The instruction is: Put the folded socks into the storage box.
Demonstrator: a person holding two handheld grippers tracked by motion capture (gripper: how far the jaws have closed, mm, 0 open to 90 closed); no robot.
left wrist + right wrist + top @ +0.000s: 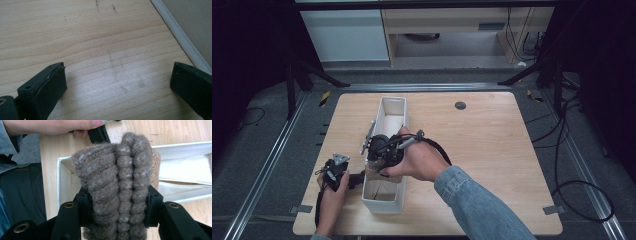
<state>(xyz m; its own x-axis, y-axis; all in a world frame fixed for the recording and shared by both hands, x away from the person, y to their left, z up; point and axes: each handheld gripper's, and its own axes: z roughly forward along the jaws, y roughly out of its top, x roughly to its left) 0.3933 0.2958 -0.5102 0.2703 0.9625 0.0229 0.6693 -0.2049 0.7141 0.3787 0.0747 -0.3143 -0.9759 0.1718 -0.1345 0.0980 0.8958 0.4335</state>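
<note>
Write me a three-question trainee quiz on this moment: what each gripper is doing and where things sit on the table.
1. True or false: the left gripper is clamped on a cloth.
2. What does the right gripper hold?
A. a brown knitted cloth
B. a metal spoon
C. nothing
3. Fill in: the right gripper is above the long white ____ on the wooden table.

Key
1. False: its jaws stand wide apart over bare wood.
2. A: both jaws press the folded knit from either side.
3. Box: the open, narrow one running away from the person.
</note>
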